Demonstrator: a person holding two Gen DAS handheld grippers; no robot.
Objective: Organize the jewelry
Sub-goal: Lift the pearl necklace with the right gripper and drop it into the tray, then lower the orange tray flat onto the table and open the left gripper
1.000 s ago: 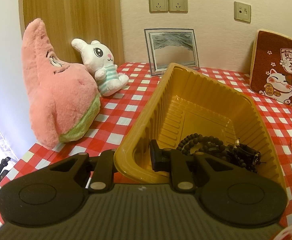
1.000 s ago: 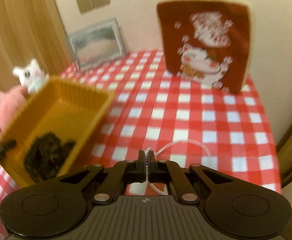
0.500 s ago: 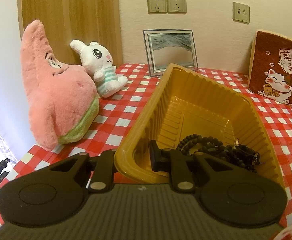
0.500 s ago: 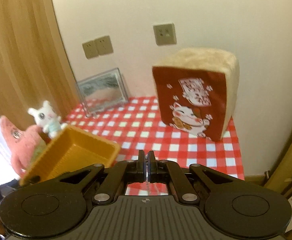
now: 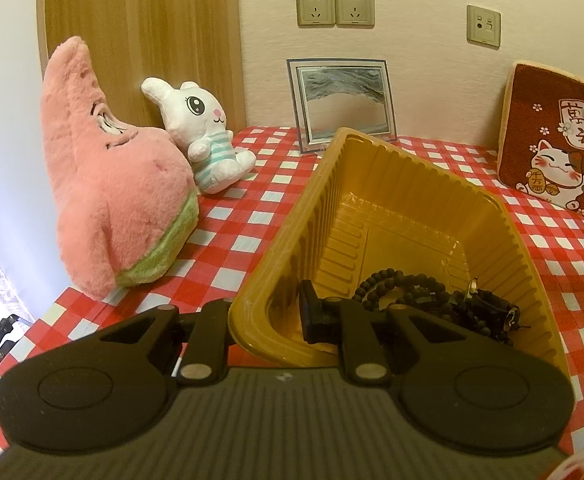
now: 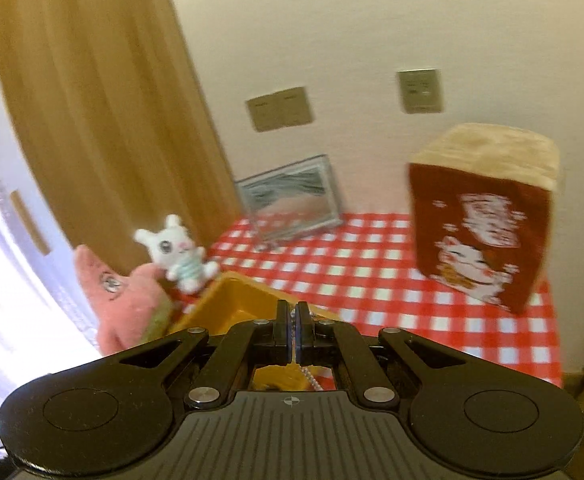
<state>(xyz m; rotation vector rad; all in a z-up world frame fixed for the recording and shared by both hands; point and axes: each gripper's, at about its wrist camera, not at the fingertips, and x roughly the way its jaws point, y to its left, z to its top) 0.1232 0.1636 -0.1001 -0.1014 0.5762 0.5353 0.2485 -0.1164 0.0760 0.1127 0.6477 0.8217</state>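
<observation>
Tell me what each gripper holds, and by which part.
The left gripper clamps the yellow tray by its near rim. The right gripper pinches a white necklace on its cord.

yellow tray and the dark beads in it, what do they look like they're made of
Yellow tray: thin moulded plastic, going by its glossy sheen and ribbed walls. Dark beads: small, round, matte black-brown, strung together; probably wood, though stone or plastic can't be ruled out.
</observation>
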